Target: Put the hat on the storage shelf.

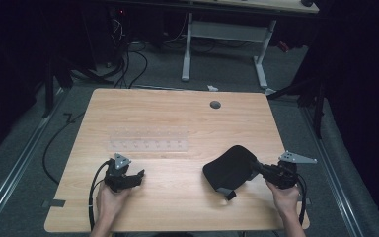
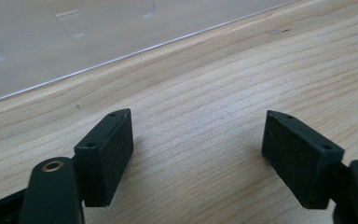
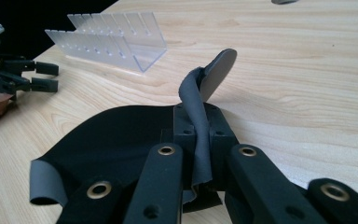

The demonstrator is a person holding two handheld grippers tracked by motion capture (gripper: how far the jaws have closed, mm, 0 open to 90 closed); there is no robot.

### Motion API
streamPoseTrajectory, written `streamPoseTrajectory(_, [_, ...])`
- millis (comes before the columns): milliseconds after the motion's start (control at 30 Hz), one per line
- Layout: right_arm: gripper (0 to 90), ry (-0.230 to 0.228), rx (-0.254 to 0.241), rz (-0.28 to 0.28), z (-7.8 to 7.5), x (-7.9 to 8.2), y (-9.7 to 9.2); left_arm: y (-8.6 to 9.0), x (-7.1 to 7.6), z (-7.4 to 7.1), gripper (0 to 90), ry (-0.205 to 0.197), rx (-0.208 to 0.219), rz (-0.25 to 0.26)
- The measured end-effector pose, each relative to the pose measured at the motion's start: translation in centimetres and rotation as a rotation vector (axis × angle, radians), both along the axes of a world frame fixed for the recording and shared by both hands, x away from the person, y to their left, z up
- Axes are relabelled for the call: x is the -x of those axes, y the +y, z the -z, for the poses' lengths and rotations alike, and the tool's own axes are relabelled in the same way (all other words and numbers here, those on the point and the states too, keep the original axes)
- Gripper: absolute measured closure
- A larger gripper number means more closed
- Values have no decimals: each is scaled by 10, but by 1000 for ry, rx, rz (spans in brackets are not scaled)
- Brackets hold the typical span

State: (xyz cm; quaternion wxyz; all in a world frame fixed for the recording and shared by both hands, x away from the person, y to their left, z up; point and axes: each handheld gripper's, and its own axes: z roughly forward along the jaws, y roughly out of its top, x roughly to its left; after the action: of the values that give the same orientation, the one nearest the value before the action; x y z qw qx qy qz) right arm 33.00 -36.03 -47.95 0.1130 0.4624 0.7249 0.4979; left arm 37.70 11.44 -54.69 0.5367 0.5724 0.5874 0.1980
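Right gripper [image 3: 200, 154] pinches the black cloth's [image 1: 229, 168] edge, probably to lift or fold it. Left gripper [image 1: 137, 176] rests wide and empty on the table [image 1: 177, 113], apparently waiting near the clear rack [image 1: 148, 139].

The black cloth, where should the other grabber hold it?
Probably the black cloth's free curled edge on the side facing the left gripper. The right gripper already pinches the opposite edge, so come in low across the table.

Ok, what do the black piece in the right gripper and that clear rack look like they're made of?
Black piece: thin, matte, flexible sheet, likely fabric or soft rubber; it folds and curls where the right gripper pinches it. Clear rack: see-through rigid plastic, probably acrylic, with glossy edges.
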Motion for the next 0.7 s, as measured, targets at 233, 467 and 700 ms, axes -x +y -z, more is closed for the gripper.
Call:
streamPoseTrajectory(233, [866,-26,-4,18,-9,8,5,-1,-1,1,174,9,-11,-13])
streamPoseTrajectory(467, [866,-43,-12,25,-12,14,9,-2,-1,1,174,9,-11,-11])
streamPoseTrajectory(700, [866,-68,-25,27,-21,20,13,-3,5,-2,177,-18,-28,29])
